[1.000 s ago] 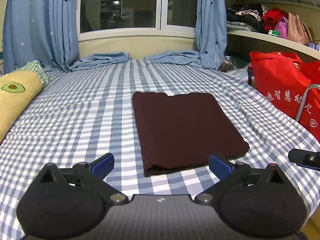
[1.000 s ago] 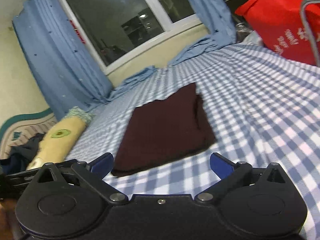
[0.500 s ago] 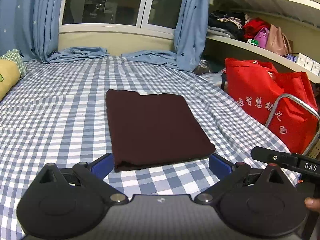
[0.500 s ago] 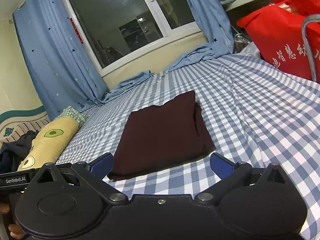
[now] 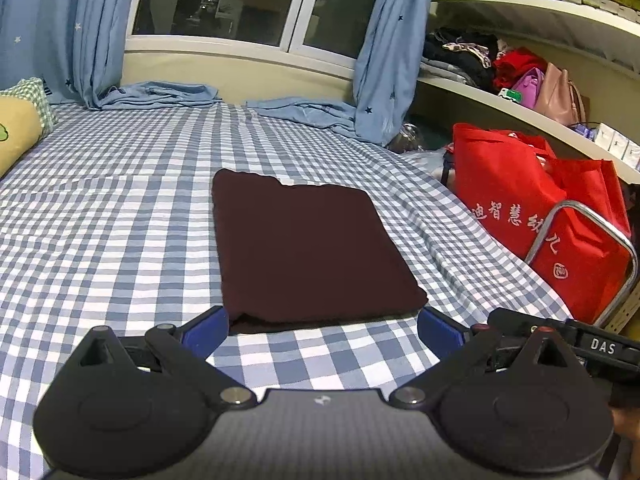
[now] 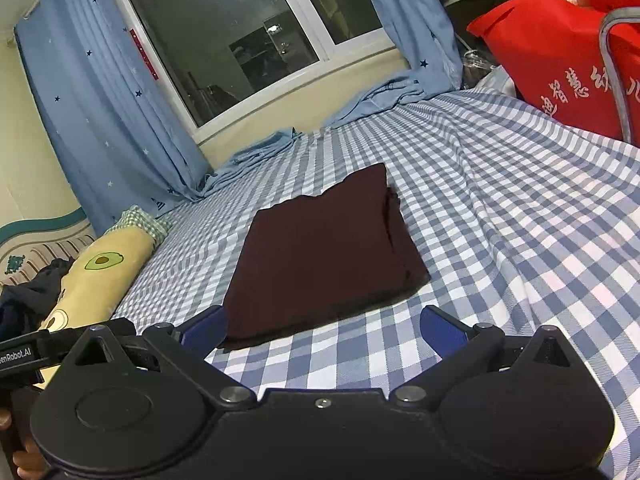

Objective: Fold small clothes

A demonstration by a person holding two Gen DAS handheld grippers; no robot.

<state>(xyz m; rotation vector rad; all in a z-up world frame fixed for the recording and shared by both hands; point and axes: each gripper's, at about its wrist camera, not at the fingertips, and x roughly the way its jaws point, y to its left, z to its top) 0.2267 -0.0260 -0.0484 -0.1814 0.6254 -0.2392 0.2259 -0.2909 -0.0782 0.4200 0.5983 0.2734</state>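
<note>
A dark maroon garment point(image 5: 308, 248) lies folded into a flat rectangle on the blue-and-white checked bedsheet point(image 5: 100, 248). It also shows in the right wrist view point(image 6: 324, 256). My left gripper point(image 5: 322, 330) is open and empty, just short of the garment's near edge. My right gripper point(image 6: 324, 330) is open and empty, also just short of the near edge. The right gripper's body point(image 5: 576, 344) shows at the lower right of the left wrist view. The left gripper's body point(image 6: 52, 344) shows at the lower left of the right wrist view.
A red tote bag point(image 5: 552, 216) and a metal chair frame point(image 5: 600, 248) stand off the bed's right side. An avocado-print bolster point(image 6: 96, 272) lies along the left. Blue curtains point(image 5: 372, 52) and a window are at the far end. Shelves point(image 5: 520, 96) hold bags.
Both grippers have turned and shifted, so the garment sits more centred ahead. The right gripper's body has come further into the left wrist view. The garment has not moved.
</note>
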